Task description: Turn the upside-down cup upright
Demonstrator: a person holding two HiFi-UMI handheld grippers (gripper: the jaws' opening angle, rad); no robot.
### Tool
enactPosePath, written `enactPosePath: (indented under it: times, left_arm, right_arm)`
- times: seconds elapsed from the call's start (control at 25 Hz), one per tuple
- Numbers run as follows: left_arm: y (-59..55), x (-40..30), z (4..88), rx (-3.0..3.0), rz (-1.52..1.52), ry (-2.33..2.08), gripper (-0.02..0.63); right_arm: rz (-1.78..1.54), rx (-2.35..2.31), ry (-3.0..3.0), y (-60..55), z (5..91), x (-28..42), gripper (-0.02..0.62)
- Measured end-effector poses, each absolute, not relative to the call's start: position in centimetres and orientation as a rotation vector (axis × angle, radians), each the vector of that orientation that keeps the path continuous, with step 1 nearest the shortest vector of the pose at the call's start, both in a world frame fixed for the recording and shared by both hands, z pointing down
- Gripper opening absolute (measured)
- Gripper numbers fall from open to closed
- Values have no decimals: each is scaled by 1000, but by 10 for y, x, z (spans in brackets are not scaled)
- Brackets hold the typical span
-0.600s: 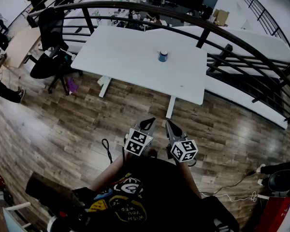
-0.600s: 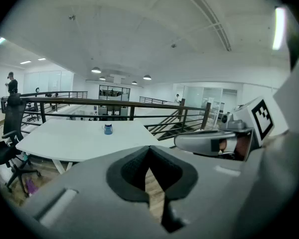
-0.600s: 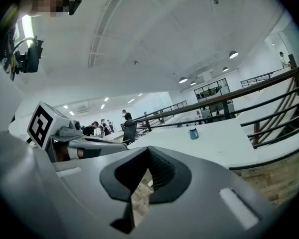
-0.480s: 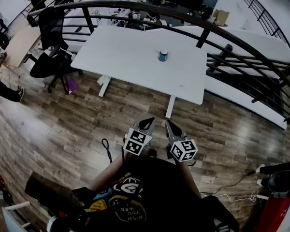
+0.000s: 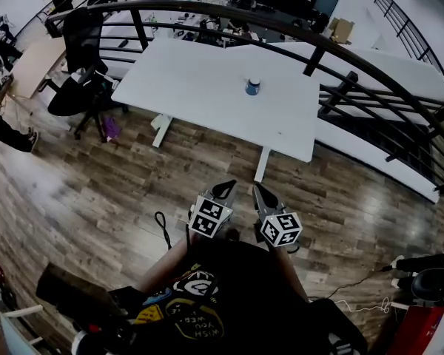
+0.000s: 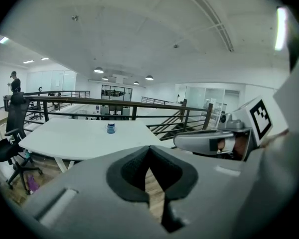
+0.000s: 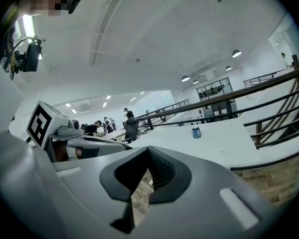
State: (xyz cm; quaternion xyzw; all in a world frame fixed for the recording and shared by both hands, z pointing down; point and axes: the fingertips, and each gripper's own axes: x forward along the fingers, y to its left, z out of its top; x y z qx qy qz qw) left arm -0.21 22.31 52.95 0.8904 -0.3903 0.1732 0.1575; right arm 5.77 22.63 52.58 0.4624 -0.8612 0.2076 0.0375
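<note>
Nothing is done yet: my 2 tools, left gripper (image 5: 225, 188) and right gripper (image 5: 258, 191), hang clenched and empty over the floor, well apart from the blue cup (image 5: 252, 86) on the white table (image 5: 200, 80).

The cup (image 5: 252, 86) stands on the tabletop (image 5: 192, 87), right of its middle. A railing (image 5: 177, 6) curves behind and round to the right, and an office chair (image 5: 78, 58) is at the tabletop's left end. The left claw (image 5: 224, 188) and right claw (image 5: 258, 191) sit side by side over the floor (image 5: 96, 176), well apart from the tabletop's near edge.
</note>
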Motion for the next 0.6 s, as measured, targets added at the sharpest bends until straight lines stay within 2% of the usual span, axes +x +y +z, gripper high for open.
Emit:
enactPosePath:
  times: [0.36,0.6]
  left_arm:
    - [221,-9,535,2534,508,-1113,5]
    - [218,-27,546,2508,523,-1095,5]
  right_arm:
    - [655,1417,-2619,221,532,53,-2]
    - [779,1451,-2587,216,546,46,-2]
